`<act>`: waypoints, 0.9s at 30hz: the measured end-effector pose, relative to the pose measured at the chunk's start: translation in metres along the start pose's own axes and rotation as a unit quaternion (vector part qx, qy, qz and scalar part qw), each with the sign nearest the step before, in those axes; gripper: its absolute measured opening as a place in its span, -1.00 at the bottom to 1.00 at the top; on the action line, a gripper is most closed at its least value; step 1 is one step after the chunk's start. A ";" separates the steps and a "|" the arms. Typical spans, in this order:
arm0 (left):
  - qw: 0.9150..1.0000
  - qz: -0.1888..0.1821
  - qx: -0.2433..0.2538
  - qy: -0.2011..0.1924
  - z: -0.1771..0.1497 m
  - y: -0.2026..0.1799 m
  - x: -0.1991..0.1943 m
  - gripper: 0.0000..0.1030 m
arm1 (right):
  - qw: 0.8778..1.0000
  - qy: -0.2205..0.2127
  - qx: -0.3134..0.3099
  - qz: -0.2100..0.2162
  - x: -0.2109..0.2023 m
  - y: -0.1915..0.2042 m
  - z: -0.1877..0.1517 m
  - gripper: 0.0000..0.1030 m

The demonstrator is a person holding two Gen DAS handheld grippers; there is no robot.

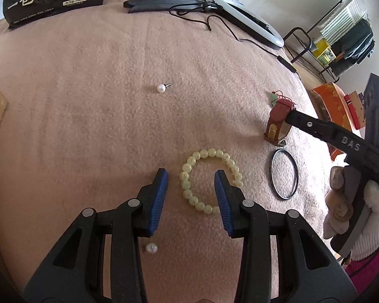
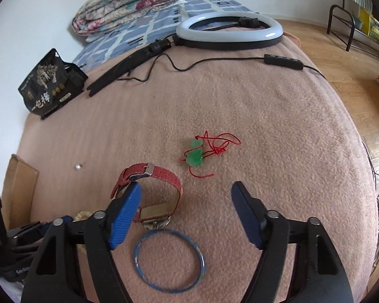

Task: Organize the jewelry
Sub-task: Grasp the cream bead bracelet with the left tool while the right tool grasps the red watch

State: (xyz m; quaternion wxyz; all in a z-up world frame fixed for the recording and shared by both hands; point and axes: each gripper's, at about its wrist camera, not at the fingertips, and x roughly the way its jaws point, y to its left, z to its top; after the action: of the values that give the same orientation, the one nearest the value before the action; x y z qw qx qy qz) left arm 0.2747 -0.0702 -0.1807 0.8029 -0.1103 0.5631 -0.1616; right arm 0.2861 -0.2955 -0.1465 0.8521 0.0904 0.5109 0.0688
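Note:
On the pink blanket [image 1: 88,126] lies a cream bead bracelet [image 1: 187,168]. My left gripper [image 1: 190,176] stands open low over it, the bracelet's left side between the blue pads. One pearl stud [image 1: 161,88] lies farther off and a second pearl [image 1: 151,248] lies under the left finger. My right gripper [image 2: 187,189] is open, its left fingertip against the loop of a red-strapped watch [image 2: 161,174] standing on edge. A dark bangle [image 2: 136,255] lies just below the watch. A green jade pendant on red cord [image 2: 195,160] lies beyond.
A ring light [image 2: 230,29] with its stand and cable sits at the blanket's far edge. A black snack bag [image 2: 48,85] stands far left and a folded quilt [image 2: 128,2] lies behind. Cardboard [image 2: 17,189] borders the left. The wooden floor [image 2: 341,58] drops off right.

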 end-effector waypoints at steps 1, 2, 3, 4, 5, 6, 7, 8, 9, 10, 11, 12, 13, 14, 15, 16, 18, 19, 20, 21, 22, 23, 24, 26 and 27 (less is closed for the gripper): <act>1.000 0.001 0.004 -0.002 0.000 -0.002 0.002 -0.25 | 1.000 0.002 -0.001 0.000 0.003 0.001 0.000 0.30; 1.000 0.003 0.008 -0.003 0.000 -0.004 0.003 -0.25 | 1.000 0.007 -0.002 0.002 0.006 0.002 0.001 0.17; 1.000 0.006 0.013 -0.004 0.000 -0.005 0.004 -0.25 | 1.000 0.013 -0.004 0.007 0.009 0.003 0.001 0.11; 1.000 0.009 0.019 -0.005 0.000 -0.007 0.005 -0.26 | 1.000 0.017 -0.006 0.009 0.012 0.004 0.001 0.01; 1.000 0.013 0.026 -0.007 0.000 -0.009 0.005 -0.36 | 1.000 0.019 -0.008 0.007 0.013 0.005 0.001 -0.13; 0.999 0.021 0.034 -0.009 0.000 -0.011 0.007 -0.43 | 1.000 0.021 -0.010 0.002 0.015 0.006 0.000 -0.20; 0.999 0.028 0.042 -0.010 -0.001 -0.012 0.007 -0.54 | 1.000 0.023 -0.011 0.002 0.017 0.007 0.000 -0.35; 0.998 0.033 0.046 -0.012 -0.001 -0.012 0.008 -0.66 | 1.000 0.024 -0.009 0.005 0.018 0.007 0.000 -0.50; 0.998 0.036 0.048 -0.014 -0.001 -0.011 0.008 -0.72 | 1.000 0.026 -0.006 0.007 0.019 0.007 0.000 -0.56; 0.998 0.038 0.048 -0.015 -0.001 -0.010 0.008 -0.81 | 1.000 0.027 -0.004 0.007 0.019 0.006 0.000 -0.65; 0.998 0.038 0.047 -0.016 -0.001 -0.008 0.008 -0.86 | 1.000 0.027 -0.003 0.007 0.020 0.006 0.000 -0.75; 0.998 0.035 0.045 -0.016 -0.001 -0.007 0.008 -0.86 | 1.000 0.028 -0.003 0.006 0.020 0.006 -0.001 -0.80; 0.998 0.033 0.044 -0.015 0.000 -0.007 0.008 -0.87 | 1.000 0.028 -0.003 0.008 0.020 0.005 -0.001 -0.82; 0.998 0.032 0.044 -0.016 0.000 -0.006 0.008 -0.87 | 1.000 0.027 -0.001 0.009 0.020 0.005 -0.001 -0.85; 0.998 0.032 0.045 -0.017 0.000 -0.006 0.007 -0.87 | 1.000 0.026 0.001 0.009 0.019 0.004 -0.002 -0.87; 0.998 0.032 0.046 -0.018 -0.001 -0.006 0.005 -0.88 | 1.000 0.025 0.001 0.010 0.018 0.005 -0.002 -0.88; 0.998 0.029 0.043 -0.020 -0.001 -0.005 0.002 -0.89 | 1.000 0.022 0.002 0.010 0.016 0.005 -0.002 -0.89; 0.999 0.026 0.039 -0.022 -0.002 -0.004 0.000 -0.89 | 1.000 0.021 0.001 0.009 0.015 0.006 -0.002 -0.88; 0.999 0.023 0.036 -0.023 -0.002 -0.004 -0.002 -0.90 | 1.000 0.019 0.000 0.007 0.013 0.007 -0.002 -0.88; 0.999 0.020 0.035 -0.024 -0.002 -0.004 -0.004 -0.90 | 1.000 0.017 0.000 0.007 0.012 0.007 -0.002 -0.88; 0.999 0.019 0.036 -0.026 -0.002 -0.004 -0.007 -0.90 | 1.000 0.015 -0.001 0.007 0.010 0.008 -0.002 -0.88; 0.999 0.019 0.038 -0.028 -0.002 -0.005 -0.009 -0.90 | 1.000 0.013 0.000 0.007 0.009 0.009 -0.002 -0.89; 0.999 0.018 0.039 -0.032 -0.002 -0.005 -0.013 -0.90 | 1.000 0.011 0.000 0.008 0.007 0.009 -0.001 -0.89; 0.998 0.017 0.041 -0.037 -0.002 -0.006 -0.019 -0.90 | 1.000 0.006 0.001 0.008 0.004 0.010 -0.001 -0.89; 0.998 0.016 0.041 -0.040 -0.002 -0.006 -0.022 -0.90 | 1.000 0.003 0.000 0.007 0.002 0.011 0.000 -0.89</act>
State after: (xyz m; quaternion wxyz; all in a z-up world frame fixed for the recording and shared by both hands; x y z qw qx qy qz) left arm 0.2648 -0.0668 -0.1599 0.8309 -0.0746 0.5254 -0.1671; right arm 0.2864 -0.2842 -0.1457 0.8501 0.0938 0.5127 0.0755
